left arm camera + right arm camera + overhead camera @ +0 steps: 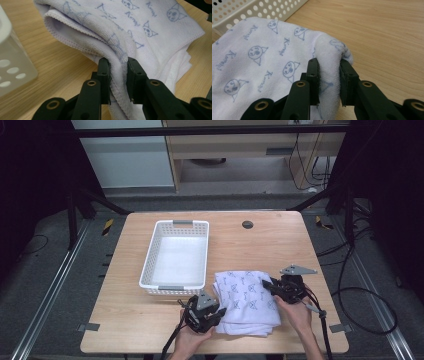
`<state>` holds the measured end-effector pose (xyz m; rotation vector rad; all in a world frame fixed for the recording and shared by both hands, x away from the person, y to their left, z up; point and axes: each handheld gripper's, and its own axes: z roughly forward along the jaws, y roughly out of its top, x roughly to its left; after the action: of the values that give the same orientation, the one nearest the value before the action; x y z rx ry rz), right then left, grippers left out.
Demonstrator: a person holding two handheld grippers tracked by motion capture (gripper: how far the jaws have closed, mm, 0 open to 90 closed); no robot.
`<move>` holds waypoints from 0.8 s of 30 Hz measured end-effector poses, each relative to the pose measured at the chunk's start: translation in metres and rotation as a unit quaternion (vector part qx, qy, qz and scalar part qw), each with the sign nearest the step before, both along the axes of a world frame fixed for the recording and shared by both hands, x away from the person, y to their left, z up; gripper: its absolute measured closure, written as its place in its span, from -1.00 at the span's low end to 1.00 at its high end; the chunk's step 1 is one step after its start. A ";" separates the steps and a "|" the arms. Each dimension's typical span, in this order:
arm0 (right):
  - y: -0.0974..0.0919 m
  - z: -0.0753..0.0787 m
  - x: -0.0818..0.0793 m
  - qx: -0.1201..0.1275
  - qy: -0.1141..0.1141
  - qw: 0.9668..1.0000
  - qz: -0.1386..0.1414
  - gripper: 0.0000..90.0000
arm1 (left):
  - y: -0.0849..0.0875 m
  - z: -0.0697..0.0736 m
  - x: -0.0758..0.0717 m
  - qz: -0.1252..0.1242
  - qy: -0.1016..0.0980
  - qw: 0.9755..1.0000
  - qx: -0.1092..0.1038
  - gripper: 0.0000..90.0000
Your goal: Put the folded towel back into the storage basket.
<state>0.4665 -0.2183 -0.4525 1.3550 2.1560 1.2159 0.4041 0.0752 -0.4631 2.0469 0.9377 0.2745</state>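
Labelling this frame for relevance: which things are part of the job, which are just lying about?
In the job:
- folded towel, pinched at both sides
- left tongs, shut on its edge
- right tongs, shut on a fold
- white basket, probably the destination

Lying about:
- round grommet in the table

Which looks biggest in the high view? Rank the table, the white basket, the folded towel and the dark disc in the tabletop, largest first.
1. table
2. white basket
3. folded towel, clearly smaller than the basket
4. dark disc
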 end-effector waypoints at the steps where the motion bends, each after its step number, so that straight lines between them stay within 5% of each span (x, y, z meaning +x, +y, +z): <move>1: -0.001 0.001 -0.001 0.000 -0.004 1.000 0.001 0.63 | 0.000 0.001 -0.001 -0.001 -0.002 1.000 0.000 0.65; 24: 0.002 0.030 -0.014 0.008 -0.047 0.999 0.006 0.63 | 0.011 0.029 -0.006 -0.003 -0.029 0.999 -0.033 0.65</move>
<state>0.4524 -0.2164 -0.4229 1.2671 2.0956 1.2790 0.3979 0.0857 -0.4337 1.9712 0.8944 0.2939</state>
